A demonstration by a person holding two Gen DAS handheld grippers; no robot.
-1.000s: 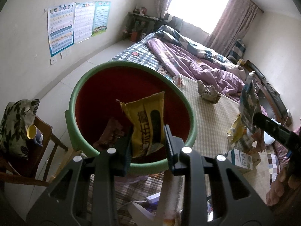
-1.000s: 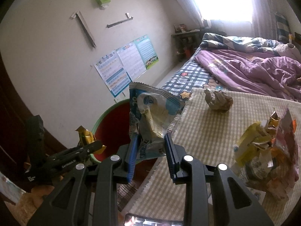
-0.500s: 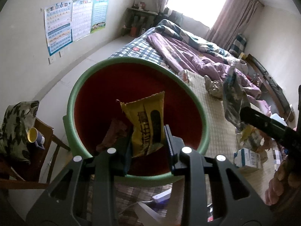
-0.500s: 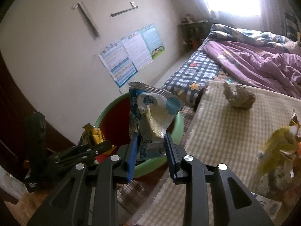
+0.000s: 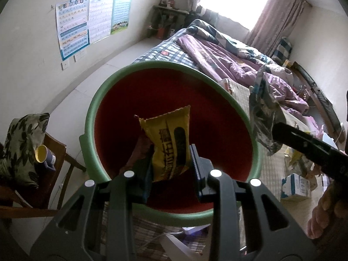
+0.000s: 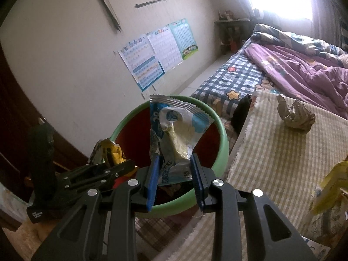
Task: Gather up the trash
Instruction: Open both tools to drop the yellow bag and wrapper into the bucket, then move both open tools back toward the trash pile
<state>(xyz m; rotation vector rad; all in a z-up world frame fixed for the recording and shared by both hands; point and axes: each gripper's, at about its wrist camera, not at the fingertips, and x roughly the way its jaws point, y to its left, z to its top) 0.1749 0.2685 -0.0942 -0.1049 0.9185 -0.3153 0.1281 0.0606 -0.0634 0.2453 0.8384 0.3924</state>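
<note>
The right gripper (image 6: 175,174) has swung its blue-and-white wrapper (image 6: 176,130) over from the mat to the green bin (image 6: 224,139); in the right wrist view the bin, once only a sliver at the left, now sits in the middle of the frame right behind the wrapper. In the left wrist view the wrapper (image 5: 264,113) has come from the far right edge to the bin's right rim (image 5: 245,117). The bin (image 5: 91,113) itself fills more of that frame, as the left gripper (image 5: 171,163) has drawn closer over it.

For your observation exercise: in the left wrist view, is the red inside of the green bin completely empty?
No, a brown wrapper already lies inside the green bin, beside the yellow packet.
</note>
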